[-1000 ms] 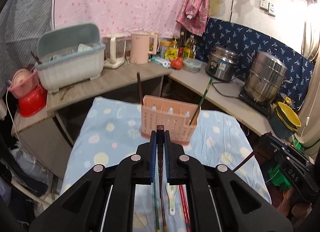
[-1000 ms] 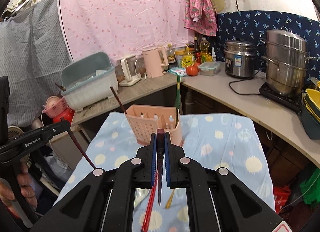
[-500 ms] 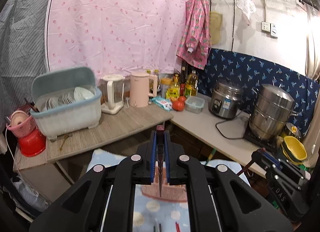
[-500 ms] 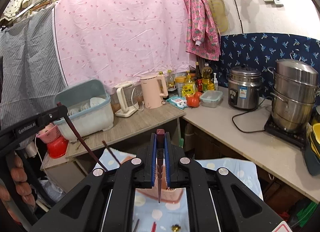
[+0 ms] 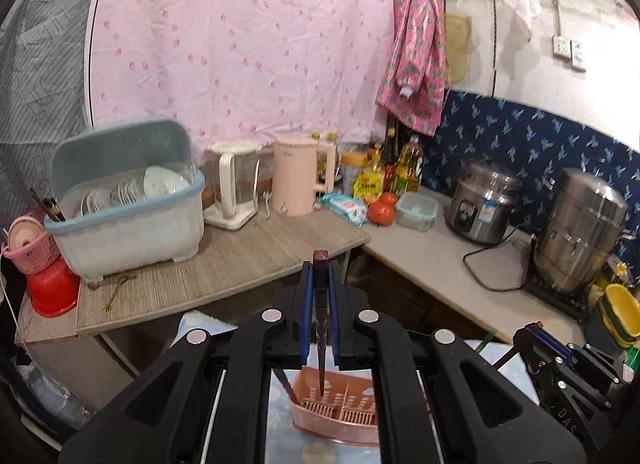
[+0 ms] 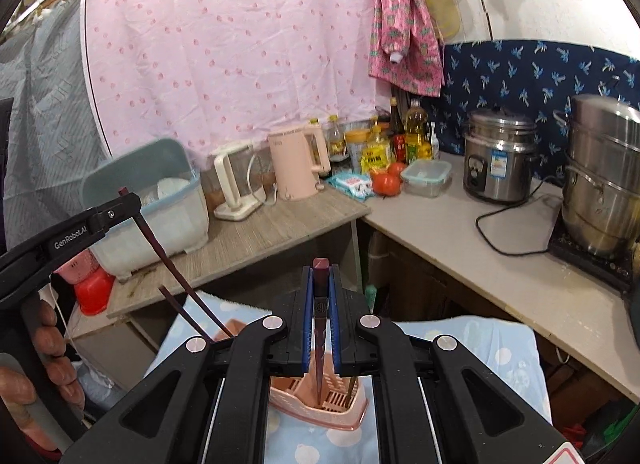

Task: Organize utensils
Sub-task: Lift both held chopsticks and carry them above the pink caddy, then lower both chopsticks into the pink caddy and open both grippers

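**Both tongs clamped on chopsticks above the pink holder**

While we hold both tools over the blue spotted cloth [image 6: 480, 348], each pair of tongs is pressed together on a dark maroon chopstick. Our left tongs [image 5: 320, 292] grip their chopstick [image 5: 321, 352] upright between the blue pads, its square butt standing above the pads and its tip hanging over the pink utensil holder [image 5: 340, 416]. From the right wrist view the same left tongs [image 6: 130, 200] appear at the left, their chopstick slanting down to the holder's near rim. Our right tongs [image 6: 320, 292] clamp a second maroon chopstick [image 6: 320, 352], its tip pointing down into a slotted compartment of the holder [image 6: 340, 404]. One more dark chopstick [image 6: 180, 312] already leans in the holder's left end, and a green-handled utensil [image 6: 370, 296] stands behind it. The holder sits on the cloth. Behind it, on the wooden tabletop [image 5: 224, 264], stand a lidded dish rack [image 5: 128, 200] and a pink kettle [image 5: 300, 180]; a rice cooker [image 5: 484, 204] sits further right.
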A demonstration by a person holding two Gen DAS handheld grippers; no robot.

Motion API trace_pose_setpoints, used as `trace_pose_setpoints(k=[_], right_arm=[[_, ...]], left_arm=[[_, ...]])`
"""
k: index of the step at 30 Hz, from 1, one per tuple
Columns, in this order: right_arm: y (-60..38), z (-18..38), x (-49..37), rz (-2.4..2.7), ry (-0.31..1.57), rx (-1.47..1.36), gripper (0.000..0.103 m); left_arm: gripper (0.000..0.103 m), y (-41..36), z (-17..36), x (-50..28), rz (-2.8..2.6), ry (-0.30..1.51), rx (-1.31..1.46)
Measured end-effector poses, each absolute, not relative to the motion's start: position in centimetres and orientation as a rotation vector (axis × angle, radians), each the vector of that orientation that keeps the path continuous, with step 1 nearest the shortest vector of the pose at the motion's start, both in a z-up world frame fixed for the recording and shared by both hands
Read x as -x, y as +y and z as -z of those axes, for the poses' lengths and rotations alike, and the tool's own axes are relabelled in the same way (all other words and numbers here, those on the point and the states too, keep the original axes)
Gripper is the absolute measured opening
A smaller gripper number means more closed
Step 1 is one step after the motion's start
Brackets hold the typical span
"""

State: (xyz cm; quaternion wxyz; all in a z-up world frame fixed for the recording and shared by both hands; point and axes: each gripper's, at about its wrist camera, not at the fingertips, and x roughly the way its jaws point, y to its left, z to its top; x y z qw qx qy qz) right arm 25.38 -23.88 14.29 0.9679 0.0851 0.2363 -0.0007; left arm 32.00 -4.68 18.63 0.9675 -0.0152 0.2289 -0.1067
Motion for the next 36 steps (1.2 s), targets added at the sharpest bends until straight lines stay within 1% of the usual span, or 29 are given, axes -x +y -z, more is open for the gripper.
trace_pose_setpoints(k=[6, 16, 17, 18, 19, 21, 22, 23, 24, 25, 27, 36], right_arm=[[-23.8, -11.2, -26.3, 0.001, 0.539, -0.172, 0.007], [-23.4, -9.5, -26.6, -0.003, 0.574, -0.164, 0.007], [-23.4, -9.4, -26.5, -0.003, 0.574, -0.165, 0.008], [-23.4, -9.4, -26.4, -0.001, 0.567, -0.168, 0.011], [-23.4, -9.4, -26.2, 0.005, 0.563, -0.168, 0.013], [-23.4, -9.4, -26.0, 0.009, 0.558, -0.168, 0.019], [-23.4, -9.5, -25.8, 0.012, 0.555, -0.171, 0.022], [-23.4, -9.5, -25.5, 0.013, 0.551, -0.173, 0.027], [-23.4, -9.5, -25.3, 0.015, 0.546, -0.174, 0.029], [-23.4, -9.6, -25.0, 0.02, 0.539, -0.173, 0.033], [-23.3, -9.8, -24.4, 0.026, 0.527, -0.169, 0.036], [-23.2, -10.1, -21.1, 0.024, 0.507, -0.18, 0.037]], left_arm=[[0.007, -4.6, -14.6, -33.4, 0.179, 0.554, 0.014], [0.007, -4.4, -12.6, -33.7, 0.169, 0.601, 0.015], [0.008, -4.3, -12.5, -33.6, 0.166, 0.598, 0.015], [0.008, -4.4, -12.6, -33.5, 0.162, 0.594, 0.014], [0.009, -4.3, -12.6, -33.4, 0.157, 0.591, 0.014], [0.018, -4.3, -12.5, -33.3, 0.156, 0.595, 0.015], [0.026, -4.3, -12.5, -33.3, 0.151, 0.594, 0.015], [0.032, -4.2, -12.5, -33.2, 0.148, 0.589, 0.017], [0.034, -4.1, -12.5, -32.9, 0.14, 0.585, 0.016], [0.036, -4.0, -12.6, -32.7, 0.138, 0.58, 0.018], [0.036, -3.9, -12.6, -32.3, 0.138, 0.582, 0.019], [0.037, -3.2, -12.7, -29.1, 0.147, 0.586, 0.018]])
